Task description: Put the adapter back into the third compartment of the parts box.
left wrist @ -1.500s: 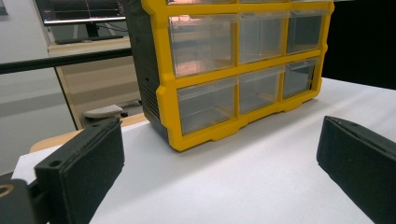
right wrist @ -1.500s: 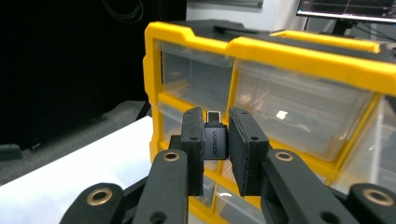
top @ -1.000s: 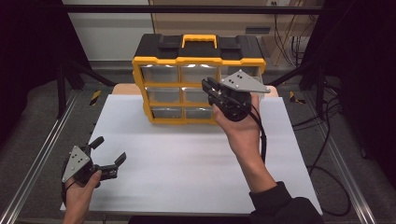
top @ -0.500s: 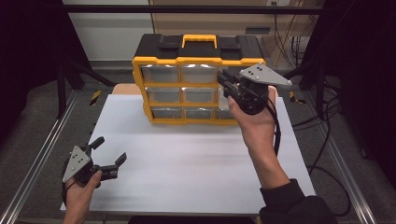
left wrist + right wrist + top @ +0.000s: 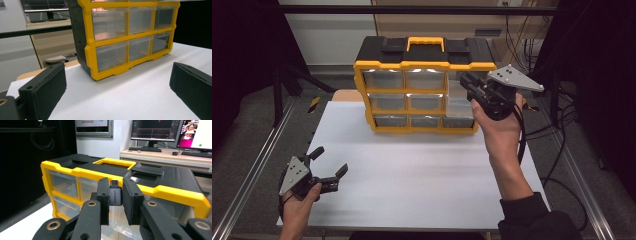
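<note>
A yellow and black drawer organizer (image 5: pixel 422 65) with clear drawers stands at the far side of the white table (image 5: pixel 412 170). My right gripper (image 5: pixel 468 84) hovers at the organizer's upper right corner. In the right gripper view the gripper (image 5: pixel 116 188) is shut on a small black USB adapter (image 5: pixel 115 198), whose plug points up, in front of the organizer's top edge (image 5: pixel 75 172). A clear drawer below it looks pulled out. My left gripper (image 5: pixel 331 160) rests low at the near left, open and holding nothing. The left gripper (image 5: pixel 117 95) faces the organizer (image 5: pixel 125 37) from a distance.
Metal frame rails (image 5: pixel 257 170) run along both sides of the table. Cables (image 5: pixel 557 130) hang off the right side. A desk with monitors (image 5: pixel 155 130) and a keyboard stands behind the organizer. White tabletop lies between the two hands.
My right hand has carried the adapter to the right along the organizer's front, from the middle column to the right corner, rising slightly. The left hand has stayed put.
</note>
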Demonstrator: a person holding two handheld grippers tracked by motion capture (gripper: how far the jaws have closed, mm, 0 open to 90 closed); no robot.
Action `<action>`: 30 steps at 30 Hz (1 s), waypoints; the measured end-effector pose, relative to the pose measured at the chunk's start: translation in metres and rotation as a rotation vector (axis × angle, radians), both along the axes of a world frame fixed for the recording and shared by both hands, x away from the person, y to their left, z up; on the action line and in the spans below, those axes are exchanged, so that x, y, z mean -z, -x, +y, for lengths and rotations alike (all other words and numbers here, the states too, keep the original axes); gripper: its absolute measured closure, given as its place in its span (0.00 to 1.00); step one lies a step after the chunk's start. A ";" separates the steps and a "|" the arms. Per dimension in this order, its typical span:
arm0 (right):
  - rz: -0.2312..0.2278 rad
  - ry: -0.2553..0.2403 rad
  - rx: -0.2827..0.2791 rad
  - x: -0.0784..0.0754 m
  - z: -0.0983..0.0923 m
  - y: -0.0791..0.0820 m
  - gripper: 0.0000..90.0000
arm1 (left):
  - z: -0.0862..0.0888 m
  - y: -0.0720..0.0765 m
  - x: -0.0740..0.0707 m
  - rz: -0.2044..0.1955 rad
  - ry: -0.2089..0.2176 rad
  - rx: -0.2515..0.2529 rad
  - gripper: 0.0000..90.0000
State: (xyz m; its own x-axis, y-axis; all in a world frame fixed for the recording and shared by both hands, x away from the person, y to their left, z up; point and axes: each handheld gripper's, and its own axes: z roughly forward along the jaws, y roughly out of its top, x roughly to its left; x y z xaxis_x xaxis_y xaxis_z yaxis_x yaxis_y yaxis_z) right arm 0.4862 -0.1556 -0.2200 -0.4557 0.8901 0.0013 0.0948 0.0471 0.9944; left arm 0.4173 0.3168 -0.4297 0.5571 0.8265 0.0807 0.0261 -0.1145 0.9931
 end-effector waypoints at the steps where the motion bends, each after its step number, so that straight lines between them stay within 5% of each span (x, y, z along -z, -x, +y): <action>1: 0.000 -0.001 0.003 0.000 -0.001 0.000 0.85 | 0.000 0.000 0.000 0.000 -0.001 0.000 0.01; 30: 0.018 -0.006 0.048 0.007 -0.023 -0.003 0.85 | -0.001 0.000 0.000 0.001 -0.004 0.004 0.01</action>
State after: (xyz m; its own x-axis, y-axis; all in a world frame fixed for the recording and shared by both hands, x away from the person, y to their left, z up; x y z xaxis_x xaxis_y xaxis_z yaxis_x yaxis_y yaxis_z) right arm 0.4896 -0.1787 -0.2265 -0.4126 0.9108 0.0149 0.1152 0.0360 0.9927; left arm 0.4172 0.3155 -0.4298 0.5608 0.8238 0.0832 0.0265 -0.1184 0.9926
